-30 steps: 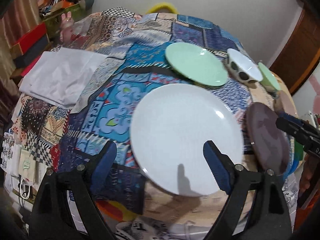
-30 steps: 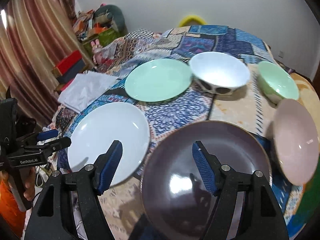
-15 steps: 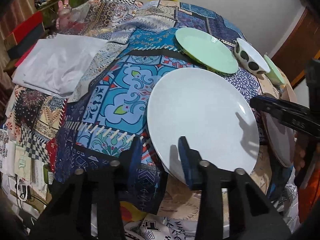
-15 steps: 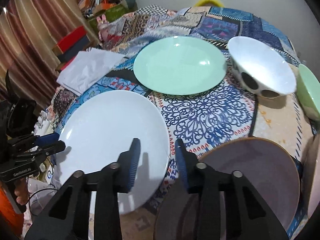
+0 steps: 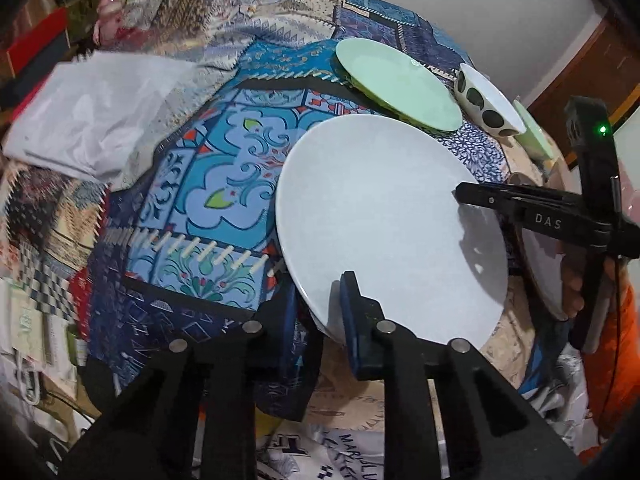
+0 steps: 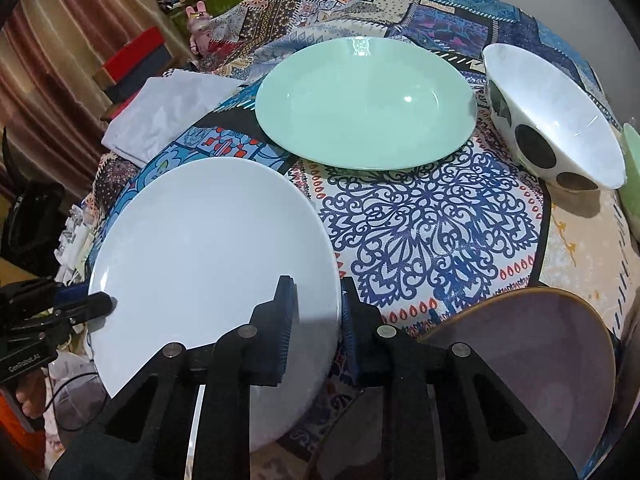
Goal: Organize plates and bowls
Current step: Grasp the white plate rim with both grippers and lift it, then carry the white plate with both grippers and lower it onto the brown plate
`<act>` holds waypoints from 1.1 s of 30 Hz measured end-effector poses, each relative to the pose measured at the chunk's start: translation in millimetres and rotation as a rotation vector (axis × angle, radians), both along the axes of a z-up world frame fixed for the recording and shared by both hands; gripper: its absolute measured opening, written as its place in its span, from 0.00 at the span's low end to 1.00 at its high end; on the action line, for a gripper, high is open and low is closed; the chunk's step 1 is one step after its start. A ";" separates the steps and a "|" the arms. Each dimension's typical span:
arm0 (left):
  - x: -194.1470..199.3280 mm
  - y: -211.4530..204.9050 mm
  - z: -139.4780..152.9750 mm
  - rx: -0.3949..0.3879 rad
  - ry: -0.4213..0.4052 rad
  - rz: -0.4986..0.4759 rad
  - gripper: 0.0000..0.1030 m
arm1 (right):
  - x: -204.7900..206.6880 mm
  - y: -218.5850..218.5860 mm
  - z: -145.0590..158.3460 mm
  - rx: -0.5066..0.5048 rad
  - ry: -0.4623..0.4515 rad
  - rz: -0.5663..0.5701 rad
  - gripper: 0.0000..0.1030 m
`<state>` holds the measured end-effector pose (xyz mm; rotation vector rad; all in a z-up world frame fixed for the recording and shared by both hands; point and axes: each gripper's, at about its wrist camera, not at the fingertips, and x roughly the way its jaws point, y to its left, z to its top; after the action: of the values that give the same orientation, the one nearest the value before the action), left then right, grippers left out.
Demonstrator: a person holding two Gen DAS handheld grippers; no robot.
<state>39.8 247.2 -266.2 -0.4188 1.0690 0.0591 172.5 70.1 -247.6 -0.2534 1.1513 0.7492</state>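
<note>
Both grippers are now standing far narrower than a second ago, when their fingers were spread wide, and each is clamping an edge of the white plate (image 5: 384, 216).

You are holding the left gripper (image 5: 320, 316) with one pad under the plate's near rim and one pad on top; the fingers are nearly together, pinching that rim. You are holding the right gripper (image 6: 316, 320) the same way on the opposite rim, one pad above and one below, the gap just wide enough for the plate's thickness.

The white plate is sitting at the near edge of the table, over the patterned cloth (image 6: 432, 232).

Count three plates: one white, one mint-green plate (image 6: 364, 104) beyond it, and one brown plate (image 6: 532, 364) beside the right gripper. All three are round, smooth and glossy.

Count two bowls in clear view: one white bowl with black dots (image 6: 556, 120), tilted on its side, and one green bowl (image 5: 534, 134) just past it, mostly cut off.

One folded white cloth (image 5: 100, 112) is lying, wrinkled, at the far left of the table.
</note>
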 end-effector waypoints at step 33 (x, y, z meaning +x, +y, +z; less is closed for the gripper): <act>17.7 -30.8 44.0 0.022 -0.070 -0.008 0.21 | -11.8 -57.9 44.6 0.130 -0.077 -0.148 0.21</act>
<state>57.5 216.5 -222.1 -0.3938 1.0006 0.0487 160.6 12.2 -203.0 -0.0864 1.0325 0.6744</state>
